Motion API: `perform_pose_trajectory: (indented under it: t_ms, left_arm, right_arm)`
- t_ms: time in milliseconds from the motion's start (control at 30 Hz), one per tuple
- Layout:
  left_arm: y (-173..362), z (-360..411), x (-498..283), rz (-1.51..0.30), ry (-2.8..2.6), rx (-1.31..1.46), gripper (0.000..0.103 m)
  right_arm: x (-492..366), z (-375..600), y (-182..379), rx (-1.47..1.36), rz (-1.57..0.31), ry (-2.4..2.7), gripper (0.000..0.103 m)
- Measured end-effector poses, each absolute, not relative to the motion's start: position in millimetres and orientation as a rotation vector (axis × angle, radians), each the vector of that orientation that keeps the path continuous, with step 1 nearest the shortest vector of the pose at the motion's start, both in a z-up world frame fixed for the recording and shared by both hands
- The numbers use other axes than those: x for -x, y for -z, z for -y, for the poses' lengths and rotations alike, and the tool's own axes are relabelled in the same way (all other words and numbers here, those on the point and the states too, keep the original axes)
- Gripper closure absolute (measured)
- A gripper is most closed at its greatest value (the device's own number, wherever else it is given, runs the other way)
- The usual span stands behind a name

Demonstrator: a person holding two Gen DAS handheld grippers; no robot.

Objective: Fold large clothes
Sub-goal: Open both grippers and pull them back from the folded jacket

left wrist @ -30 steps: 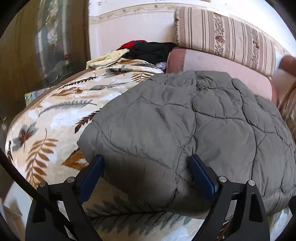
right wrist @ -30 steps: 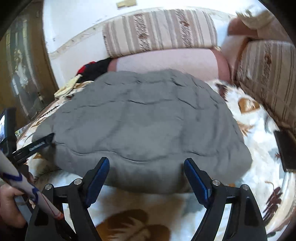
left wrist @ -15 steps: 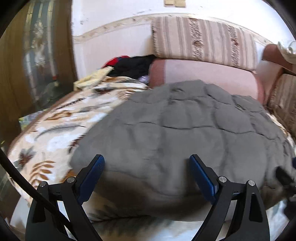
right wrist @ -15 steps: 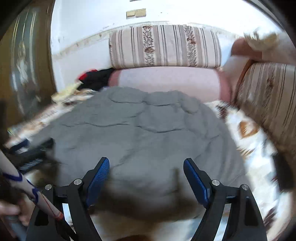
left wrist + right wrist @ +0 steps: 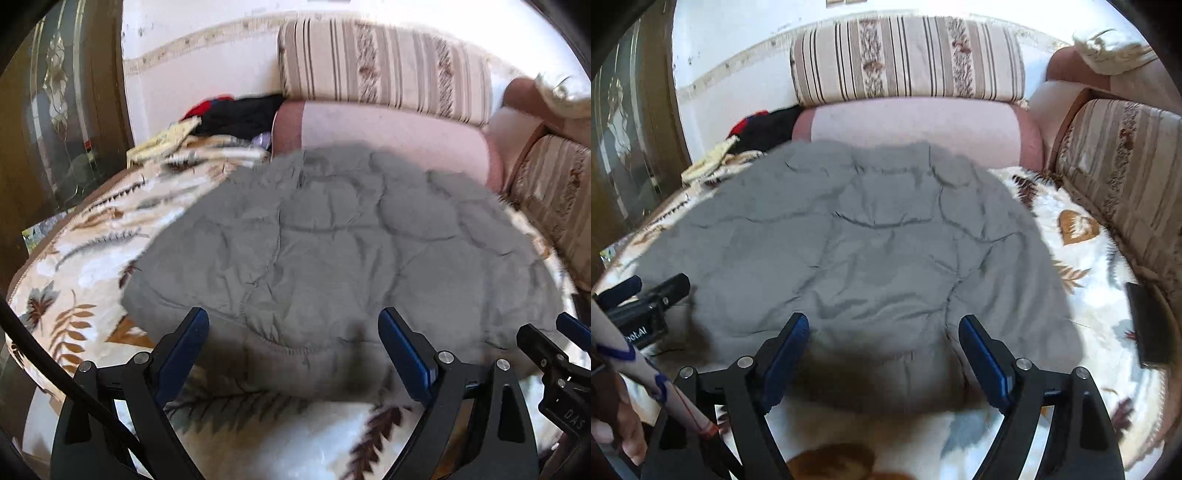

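Note:
A grey quilted jacket [image 5: 332,251] lies folded into a broad pad on the leaf-patterned blanket [image 5: 74,258]; the right wrist view shows the jacket [image 5: 857,243] too. My left gripper [image 5: 293,325] hovers open above the jacket's near edge, with nothing between its blue pads. My right gripper [image 5: 882,332] is also open over the near hem, apart from the cloth. The right gripper's tip [image 5: 554,347] shows at the right edge of the left wrist view, and the left gripper's tip [image 5: 646,295] at the left edge of the right wrist view.
Striped cushions [image 5: 908,59] and a pink bolster [image 5: 916,125] line the back wall, with more striped cushions [image 5: 1126,166] along the right. A pile of dark and red clothes [image 5: 236,114] sits at the back left. A dark flat object [image 5: 1148,325] lies on the blanket at right. A hand [image 5: 613,424] shows bottom left.
Both grippers have drawn back and risen from the jacket's near edge, so more blanket shows in front. The left view has swung right, bringing the right gripper's tip into it.

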State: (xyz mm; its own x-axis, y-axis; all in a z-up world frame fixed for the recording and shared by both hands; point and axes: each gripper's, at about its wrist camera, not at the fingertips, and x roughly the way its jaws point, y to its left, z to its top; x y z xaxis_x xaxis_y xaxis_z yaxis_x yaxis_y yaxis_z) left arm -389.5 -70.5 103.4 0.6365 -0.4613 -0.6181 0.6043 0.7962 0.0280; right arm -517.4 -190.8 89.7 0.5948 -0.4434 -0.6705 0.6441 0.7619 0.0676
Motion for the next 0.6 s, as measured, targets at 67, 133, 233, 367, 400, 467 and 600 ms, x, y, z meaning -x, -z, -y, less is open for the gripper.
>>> perform_pose_trajectory:
  t_ms: [67, 133, 233, 367, 400, 467, 600]
  left_arm:
    - [-122, 59, 407, -0.601, 0.634, -0.236, 0.011]
    - [-143, 47, 423, -0.555, 0.638, -0.222, 0.011]
    - [-178, 29, 445, -0.495, 0.663, -0.19, 0.011]
    - [-219, 9, 470, -0.46, 0.667, -0.163, 0.008]
    - [-231, 0, 479, -0.437, 0.666, -0.148, 0.005]
    - [-250, -10, 492, -0.401, 0.653, -0.14, 0.001]
    - [-278, -27, 509, -0.344, 0.643, -0.128, 0.0]
  right_arm:
    - [531, 178, -108, -0.308, -0.658, 0.64, 0.015]
    - [545, 163, -132, -0.285, -0.646, 0.657, 0.014]
    - [569, 149, -166, -0.31, -0.596, 0.639, 0.01]
    - [591, 125, -212, -0.297, -0.533, 0.651, 0.009]
    - [596, 120, -225, -0.302, -0.517, 0.645, 0.009]
    - [606, 108, -246, -0.306, -0.481, 0.636, 0.006]
    - [621, 80, -280, -0.265, -0.399, 0.648, 0.0]
